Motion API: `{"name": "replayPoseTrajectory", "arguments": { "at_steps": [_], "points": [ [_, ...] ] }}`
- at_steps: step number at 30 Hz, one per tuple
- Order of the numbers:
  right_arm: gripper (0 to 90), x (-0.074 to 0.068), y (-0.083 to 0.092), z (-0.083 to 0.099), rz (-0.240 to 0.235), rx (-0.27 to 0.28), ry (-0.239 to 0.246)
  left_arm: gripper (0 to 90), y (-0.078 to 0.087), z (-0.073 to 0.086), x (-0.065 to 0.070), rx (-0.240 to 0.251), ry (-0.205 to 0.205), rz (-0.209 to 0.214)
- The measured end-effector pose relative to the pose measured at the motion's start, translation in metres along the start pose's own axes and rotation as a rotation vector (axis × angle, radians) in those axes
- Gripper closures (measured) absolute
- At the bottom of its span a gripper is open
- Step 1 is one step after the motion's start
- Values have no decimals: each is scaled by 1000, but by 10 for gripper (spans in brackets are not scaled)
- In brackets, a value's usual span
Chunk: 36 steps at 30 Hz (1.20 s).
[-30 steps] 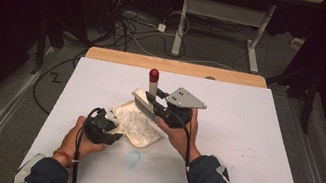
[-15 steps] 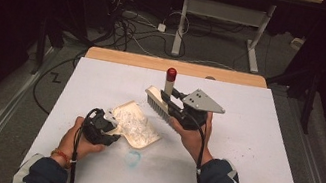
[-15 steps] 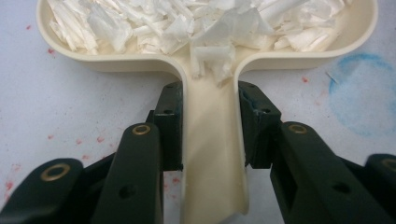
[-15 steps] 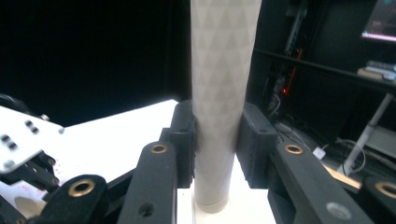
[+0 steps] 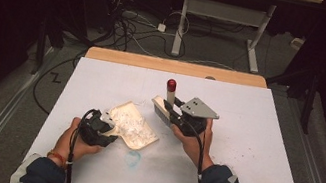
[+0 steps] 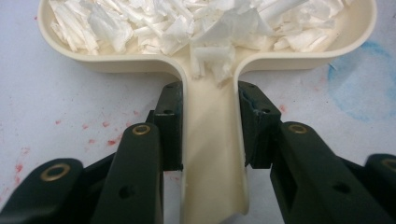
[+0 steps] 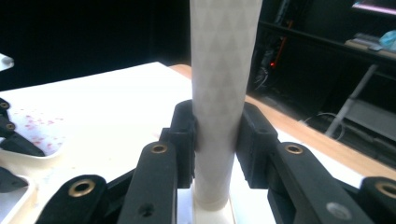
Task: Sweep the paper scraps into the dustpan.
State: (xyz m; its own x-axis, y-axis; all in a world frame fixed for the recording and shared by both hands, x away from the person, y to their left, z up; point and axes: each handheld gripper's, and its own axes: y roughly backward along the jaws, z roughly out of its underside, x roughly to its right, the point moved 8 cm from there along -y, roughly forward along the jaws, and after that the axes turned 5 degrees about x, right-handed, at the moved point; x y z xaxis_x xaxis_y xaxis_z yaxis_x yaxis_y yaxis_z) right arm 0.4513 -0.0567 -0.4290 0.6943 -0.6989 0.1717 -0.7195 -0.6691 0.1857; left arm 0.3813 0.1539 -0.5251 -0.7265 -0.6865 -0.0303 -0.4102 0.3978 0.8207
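L gripper (image 6: 208, 135): clamped on dustpan (image 5: 133, 128) handle, both pads pressed to its sides.
Dustpan: flat on white table (image 5: 251, 153), front-left area; heaped w/ white paper scraps (image 6: 196, 23).
R gripper (image 7: 217, 140): closed on brush (image 5: 165, 103) handle; brush held just right of pan, red-tipped end up.
Table marks: blue smudge (image 5: 133, 157) seen nr pan.

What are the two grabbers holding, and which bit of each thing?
The left gripper holds the dustpan by its handle. The right gripper holds the brush by its handle.
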Motion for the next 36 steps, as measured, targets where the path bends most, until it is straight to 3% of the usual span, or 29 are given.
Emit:
{"name": "replayPoseTrajectory", "arguments": {
  "at_steps": [7, 10, 11, 14, 18, 26, 36],
  "points": [
    [714, -23, -5, -1, -48, 18, -16, 631, -1, 0, 0, -8, -4, -2],
    [715, -31, -7, -4, -79, 29, -44, 631, -1, 0, 0, -8, -5, -4],
    [715, -41, -10, -8, -110, 41, -56, 631, -1, 0, 0, -9, -5, -4],
    [715, -51, -13, -15, -135, 53, -51, 631, -1, 0, 1, -5, -2, -4],
    [716, -57, -11, -24, -170, 74, -69, 631, -1, 0, 1, -6, -5, -3],
    [714, -48, -3, -36, -137, 92, -78, 631, -1, -1, 1, -9, -7, -3],
    [714, -21, 10, -32, -77, 86, -106, 631, -1, 0, 0, -15, -7, -2]
  ]
}}
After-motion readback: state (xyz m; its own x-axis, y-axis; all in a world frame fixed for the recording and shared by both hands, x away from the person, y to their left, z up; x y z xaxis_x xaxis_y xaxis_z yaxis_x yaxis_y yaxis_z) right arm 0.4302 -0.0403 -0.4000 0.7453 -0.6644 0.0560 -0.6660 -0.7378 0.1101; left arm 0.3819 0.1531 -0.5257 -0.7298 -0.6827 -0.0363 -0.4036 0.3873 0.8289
